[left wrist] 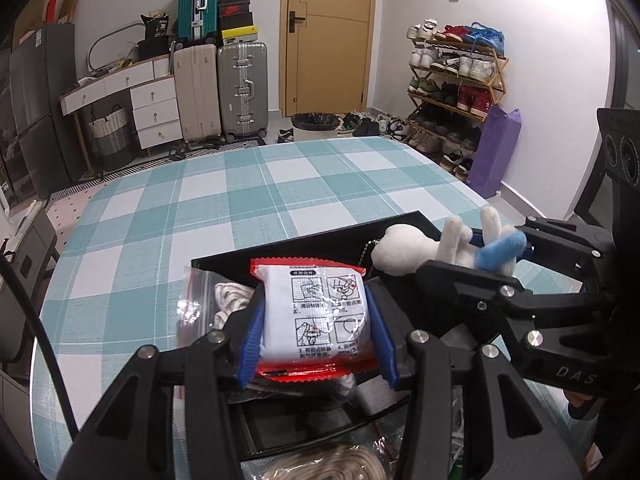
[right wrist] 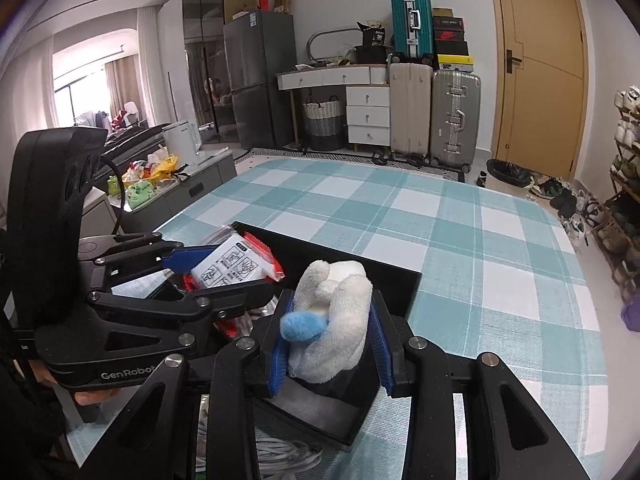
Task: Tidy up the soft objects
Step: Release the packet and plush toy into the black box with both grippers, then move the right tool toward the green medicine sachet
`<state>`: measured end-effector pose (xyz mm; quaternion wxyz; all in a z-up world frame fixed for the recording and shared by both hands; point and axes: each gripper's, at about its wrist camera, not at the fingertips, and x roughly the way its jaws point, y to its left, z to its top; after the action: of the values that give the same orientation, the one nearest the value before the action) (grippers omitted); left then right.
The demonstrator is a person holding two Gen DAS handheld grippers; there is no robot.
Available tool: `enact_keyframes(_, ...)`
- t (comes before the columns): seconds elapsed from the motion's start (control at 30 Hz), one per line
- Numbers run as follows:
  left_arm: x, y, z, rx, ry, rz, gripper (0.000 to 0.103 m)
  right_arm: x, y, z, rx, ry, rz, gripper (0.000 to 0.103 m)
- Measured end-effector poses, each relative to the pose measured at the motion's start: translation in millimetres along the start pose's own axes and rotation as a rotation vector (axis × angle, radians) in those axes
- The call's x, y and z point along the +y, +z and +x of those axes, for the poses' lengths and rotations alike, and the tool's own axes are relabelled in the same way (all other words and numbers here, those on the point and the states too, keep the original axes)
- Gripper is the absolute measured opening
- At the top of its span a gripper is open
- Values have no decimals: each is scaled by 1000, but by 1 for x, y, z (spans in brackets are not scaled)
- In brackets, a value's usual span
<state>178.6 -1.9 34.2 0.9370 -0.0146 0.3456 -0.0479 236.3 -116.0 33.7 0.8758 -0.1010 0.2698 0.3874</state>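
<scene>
Over the black tray on the checked surface: left claw clamped on a red-edged white packet, right claw pinching a white plush toy with a blue tuft. Lower each slowly into free tray space, keep the claws apart, release only once settled, avoid snagging the bagged cord.

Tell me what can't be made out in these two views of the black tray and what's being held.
- Black tray floor: both views, covered by the packet, plush toy and tool arms.
- Packet's print: too small to read in either view.
- Cord bundle: left wrist view, cut off by the bottom edge.
- Zip bag contents: left wrist view, half hidden behind the left tool.
</scene>
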Motion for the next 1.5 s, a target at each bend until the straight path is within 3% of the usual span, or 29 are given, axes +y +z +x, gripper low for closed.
enact_keyframes(0.07, 0, 0, 0, 7, 3, 0, 57, -3, -1, -1, -6, 11, 2, 44)
enact_keyframes(0.1, 0, 0, -1, 5, 4, -4, 64, -4, -1, -6, -26, 21, 0, 53)
enact_keyframes(0.17, 1, -1, -7, -8, -12, -9, 66, -9, -2, -17, -63, 33, 12, 69)
enact_keyframes(0.2, 1, -1, -11, -7, -15, -11, 70, -11, -3, -22, -70, 30, 16, 83)
enact_keyframes(0.23, 1, -2, -14, -9, -17, -13, 79, -12, -4, -29, -81, 21, 14, 91)
enact_keyframes(0.27, 2, -2, -18, -18, -12, -21, 96, -12, -4, -33, -89, 18, 12, 92)
enact_keyframes(0.3, 3, -4, -25, -39, 0, -34, 103, -13, -5, -40, -101, 16, 13, 94)
enact_keyframes(0.37, 5, -6, -36, -79, 1, -55, 103, -14, -8, -52, -118, 5, 22, 102)
enact_keyframes(0.57, 7, -18, -57, -97, -13, -93, 103, -12, -26, -76, -116, -12, 52, 102)
enact_keyframes(0.83, -1, -42, -80, -126, 33, -83, 103, 0, -52, -92, -98, -14, 67, 102)
enact_keyframes(1.17, -5, -70, -88, -110, 45, -80, 103, 17, -67, -102, -80, -12, 32, 102)
enact_keyframes(1.5, -1, -89, -92, -99, 103, -66, 103, 20, -84, -102, -45, -18, 30, 102)
